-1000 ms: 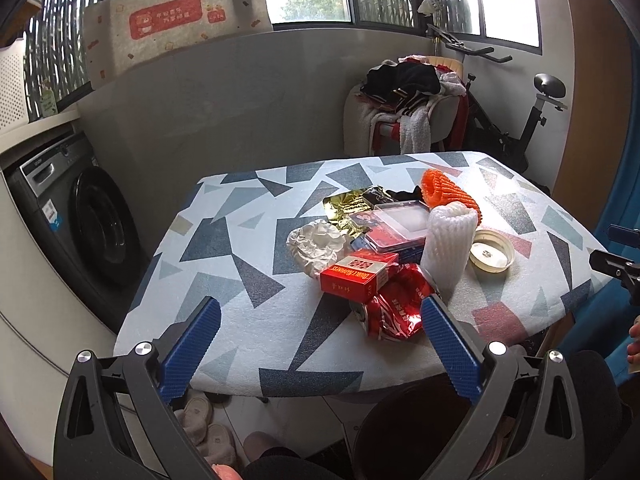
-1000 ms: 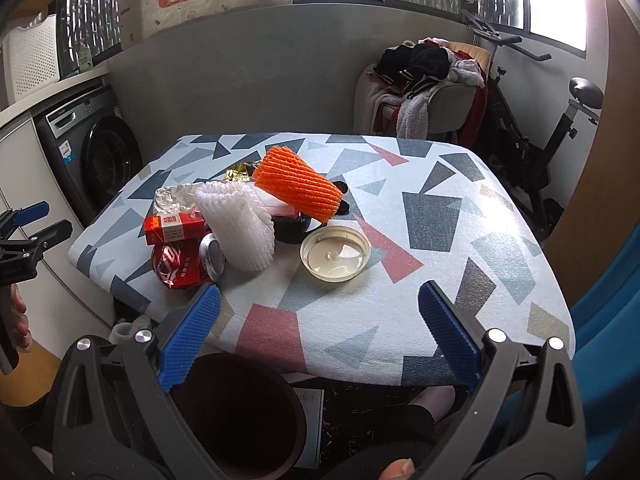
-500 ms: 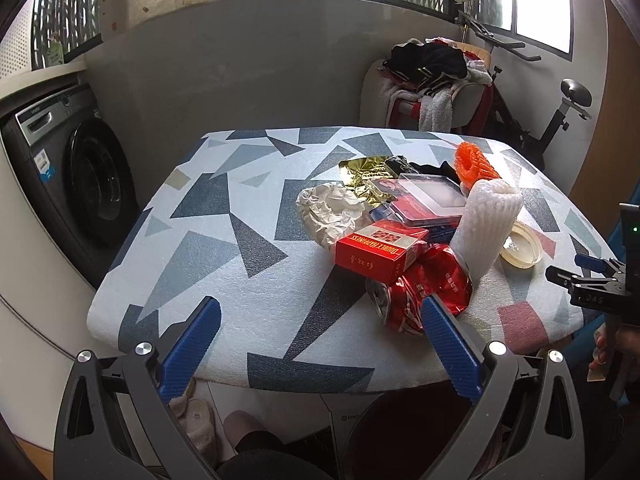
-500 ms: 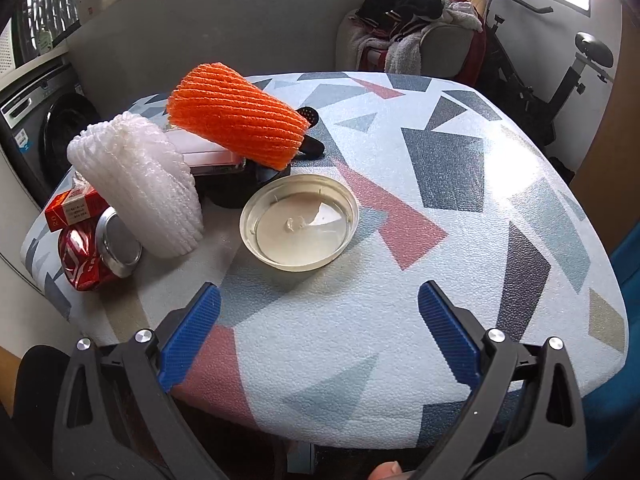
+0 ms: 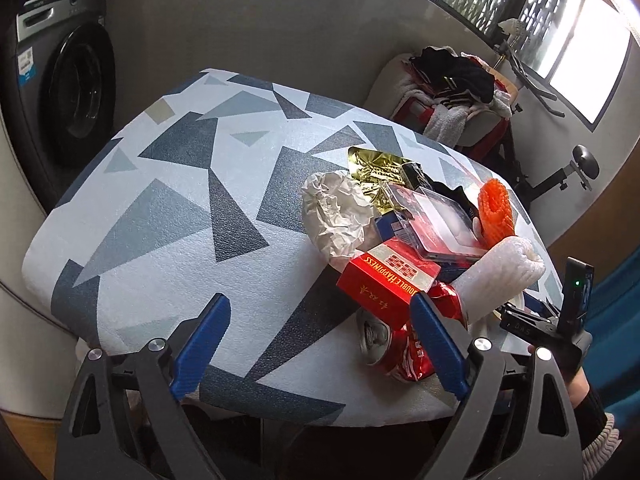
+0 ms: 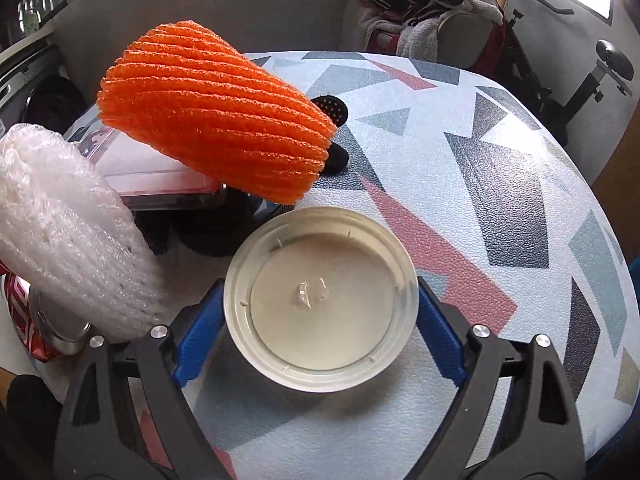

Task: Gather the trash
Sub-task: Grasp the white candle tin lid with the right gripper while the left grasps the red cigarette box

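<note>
Your right gripper (image 6: 320, 312) is spread wide with the round white plastic lid (image 6: 320, 300) between its blue pads (image 6: 198, 336), each pad just beside the rim, so a squeeze would probably catch it across its widest part. That lid lies rim-up on the patterned table (image 6: 520, 184), beside the orange foam fruit net (image 6: 216, 116) and the white foam net (image 6: 60, 232). Your left gripper (image 5: 320, 344) hovers open and empty at the table's near edge, by the crushed red can (image 5: 400, 348) and red cigarette box (image 5: 386, 280), likely waiting its turn.
</note>
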`<action>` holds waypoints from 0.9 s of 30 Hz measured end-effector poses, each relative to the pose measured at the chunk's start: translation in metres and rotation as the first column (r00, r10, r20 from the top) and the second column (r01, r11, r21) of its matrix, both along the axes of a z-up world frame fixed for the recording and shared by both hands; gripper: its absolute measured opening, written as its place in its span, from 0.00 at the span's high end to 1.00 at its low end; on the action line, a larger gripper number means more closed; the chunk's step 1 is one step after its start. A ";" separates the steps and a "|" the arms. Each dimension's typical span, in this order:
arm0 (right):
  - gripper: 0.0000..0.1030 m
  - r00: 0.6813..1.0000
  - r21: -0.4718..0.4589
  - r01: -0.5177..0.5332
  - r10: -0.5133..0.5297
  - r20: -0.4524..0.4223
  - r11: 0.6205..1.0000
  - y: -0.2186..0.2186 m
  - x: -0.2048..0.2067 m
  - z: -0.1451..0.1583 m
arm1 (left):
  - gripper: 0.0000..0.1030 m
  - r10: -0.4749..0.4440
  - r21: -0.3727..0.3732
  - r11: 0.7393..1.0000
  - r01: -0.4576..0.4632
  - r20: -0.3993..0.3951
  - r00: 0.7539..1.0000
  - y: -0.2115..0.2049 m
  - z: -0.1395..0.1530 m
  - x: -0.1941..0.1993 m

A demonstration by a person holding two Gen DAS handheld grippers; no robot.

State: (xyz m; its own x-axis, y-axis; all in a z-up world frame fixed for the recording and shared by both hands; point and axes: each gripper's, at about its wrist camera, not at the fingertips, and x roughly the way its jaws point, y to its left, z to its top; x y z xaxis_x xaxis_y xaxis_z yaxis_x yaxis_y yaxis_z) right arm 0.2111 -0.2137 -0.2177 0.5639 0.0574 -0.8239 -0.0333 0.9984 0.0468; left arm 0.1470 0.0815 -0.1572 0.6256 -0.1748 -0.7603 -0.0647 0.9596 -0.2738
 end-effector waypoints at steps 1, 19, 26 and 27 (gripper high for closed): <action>0.16 1.000 0.020 0.012 -0.012 0.016 1.000 -0.003 -0.002 0.000 | 0.17 0.009 -0.040 0.999 -0.010 -0.012 1.000 0.003 -0.003 0.002; 0.17 0.984 0.087 0.051 -0.065 0.167 0.995 -0.014 -0.038 0.013 | 0.58 0.060 -0.499 0.850 -0.171 -0.231 0.971 0.017 -0.055 0.048; 0.17 0.981 0.088 0.067 -0.081 0.177 0.994 -0.019 -0.046 0.021 | 0.72 0.077 -0.434 0.890 -0.137 -0.153 0.985 0.008 -0.041 0.046; 0.17 0.980 0.084 0.065 -0.080 0.184 0.994 -0.020 -0.049 0.025 | 0.75 0.061 -0.416 0.903 -0.108 -0.125 0.990 0.005 -0.032 0.046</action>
State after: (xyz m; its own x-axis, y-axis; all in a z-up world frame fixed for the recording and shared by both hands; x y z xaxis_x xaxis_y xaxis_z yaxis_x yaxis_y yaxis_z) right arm 0.1624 -0.2332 -0.1927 0.7128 0.0701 -0.6979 0.0239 0.9920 0.1240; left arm 0.1929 0.0862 -0.1893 0.5718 -0.4429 -0.6905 -0.1917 0.7463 -0.6374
